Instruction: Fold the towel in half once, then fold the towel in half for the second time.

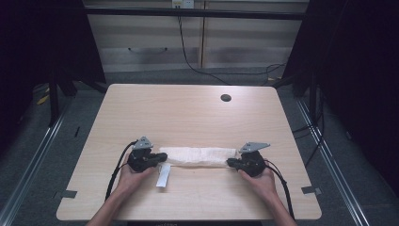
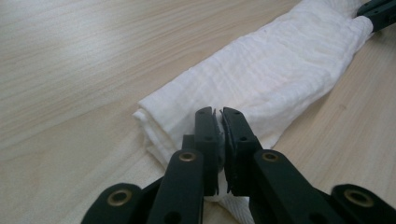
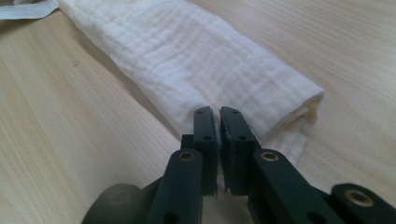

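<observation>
We see a pale wooden table (image 1: 188, 113) from above, with a white cloth (image 1: 200, 156) folded into a long narrow band near the front edge. Its long axis runs left to right across the table, and a gripper sits at each end — so both hands are equally near, one per end.

The left gripper (image 1: 162, 157) has its jaws nearly together, pinching a fold of the cloth's left end; in the left gripper view a sliver of fabric shows between the pads (image 2: 219, 140). The right gripper (image 1: 230, 162) meets the right end, jaws also narrow, but we cannot tell whether fabric is caught between its pads (image 3: 218, 140) or merely lies just beyond them.

A white tag or strip (image 1: 163, 176) trails from the left end toward the person. There are no containers on the table.
</observation>
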`<state>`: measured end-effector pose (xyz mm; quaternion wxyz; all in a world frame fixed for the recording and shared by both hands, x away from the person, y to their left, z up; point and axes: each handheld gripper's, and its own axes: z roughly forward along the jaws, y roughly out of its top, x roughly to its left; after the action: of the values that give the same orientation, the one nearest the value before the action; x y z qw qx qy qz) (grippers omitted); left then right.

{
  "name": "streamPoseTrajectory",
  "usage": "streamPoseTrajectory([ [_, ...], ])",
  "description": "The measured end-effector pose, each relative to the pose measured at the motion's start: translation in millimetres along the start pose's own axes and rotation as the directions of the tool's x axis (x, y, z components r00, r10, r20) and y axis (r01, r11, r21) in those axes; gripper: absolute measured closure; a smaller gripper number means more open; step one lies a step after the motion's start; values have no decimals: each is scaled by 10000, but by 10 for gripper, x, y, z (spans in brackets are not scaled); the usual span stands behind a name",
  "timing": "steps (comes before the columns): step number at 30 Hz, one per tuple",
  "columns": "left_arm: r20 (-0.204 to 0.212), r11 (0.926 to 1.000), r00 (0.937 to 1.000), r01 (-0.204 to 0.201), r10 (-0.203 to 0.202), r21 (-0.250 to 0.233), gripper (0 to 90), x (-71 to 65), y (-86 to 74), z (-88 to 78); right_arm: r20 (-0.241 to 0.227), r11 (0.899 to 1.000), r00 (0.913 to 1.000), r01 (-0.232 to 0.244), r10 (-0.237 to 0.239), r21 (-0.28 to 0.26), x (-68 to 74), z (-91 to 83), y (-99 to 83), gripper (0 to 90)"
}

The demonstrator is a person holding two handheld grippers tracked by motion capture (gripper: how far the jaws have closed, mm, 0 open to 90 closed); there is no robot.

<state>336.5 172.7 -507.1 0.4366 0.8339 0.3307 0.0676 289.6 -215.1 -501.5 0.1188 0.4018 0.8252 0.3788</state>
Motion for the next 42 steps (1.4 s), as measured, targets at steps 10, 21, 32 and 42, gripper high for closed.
streamPoseTrajectory([
  [10,882,9973,9961,-14,79,-731,566,-162,90,-279,-456,9975,9987,-279,249,-650,35,-147,21,655],
  [21,371,9948,9986,419,-386,-928,370,-133,33,-661,-4,9805,9951,-973,986,-1706,-33,-537,2,507],
  [32,-734,9906,9905,1104,-1163,-808,311,21,-228,-969,422,9672,9869,-1439,1560,-2093,-87,-872,-248,450],
  [42,-1121,9864,9810,1525,-1585,-608,266,105,-475,-1121,869,9433,9669,-2108,2397,-2563,-166,-1077,-542,403],
])
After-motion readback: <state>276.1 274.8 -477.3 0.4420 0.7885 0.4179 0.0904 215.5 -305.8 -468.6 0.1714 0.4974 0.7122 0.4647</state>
